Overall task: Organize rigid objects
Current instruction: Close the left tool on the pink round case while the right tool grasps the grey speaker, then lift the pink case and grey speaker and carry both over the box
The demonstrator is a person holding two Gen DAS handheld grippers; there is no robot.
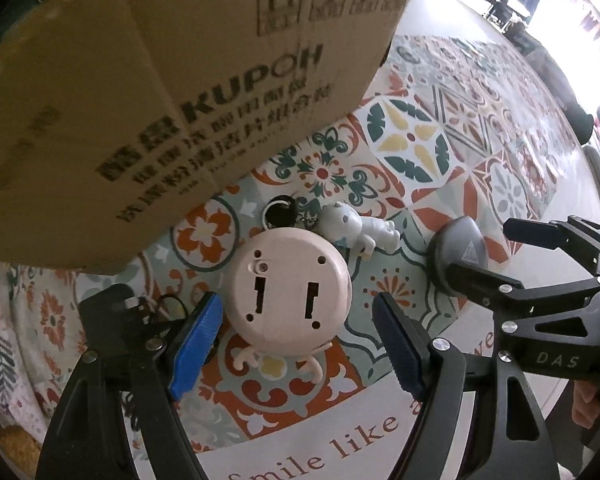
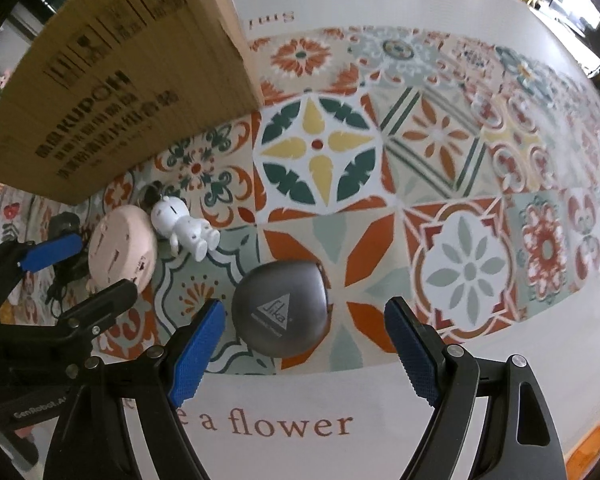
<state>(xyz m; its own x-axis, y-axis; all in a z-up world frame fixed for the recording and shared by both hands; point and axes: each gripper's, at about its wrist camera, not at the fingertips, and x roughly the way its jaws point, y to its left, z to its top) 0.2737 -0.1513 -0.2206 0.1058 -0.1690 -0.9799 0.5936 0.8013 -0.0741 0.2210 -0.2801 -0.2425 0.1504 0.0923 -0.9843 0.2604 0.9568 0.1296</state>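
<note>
A pale pink round disc point(image 1: 288, 284) lies back side up on the patterned mat, just beyond my open left gripper point(image 1: 296, 344), whose blue pads point(image 1: 196, 344) stand either side of it without touching. A white figurine point(image 1: 356, 232) and a black key ring point(image 1: 280, 210) lie behind the disc. My right gripper point(image 2: 304, 348) hangs open over a grey rounded case point(image 2: 280, 312) with a triangle logo, pads apart from it. The right wrist view also has the pink disc point(image 2: 120, 248), the figurine point(image 2: 184, 228) and the left gripper point(image 2: 106, 264).
A large brown cardboard box point(image 1: 140, 100) stands close behind the objects at the upper left, also box point(image 2: 120, 80). A black corded item point(image 1: 148, 308) lies left of the disc. The tiled mat point(image 2: 460, 160) stretches to the right. A hand point(image 1: 588, 400) holds the right gripper.
</note>
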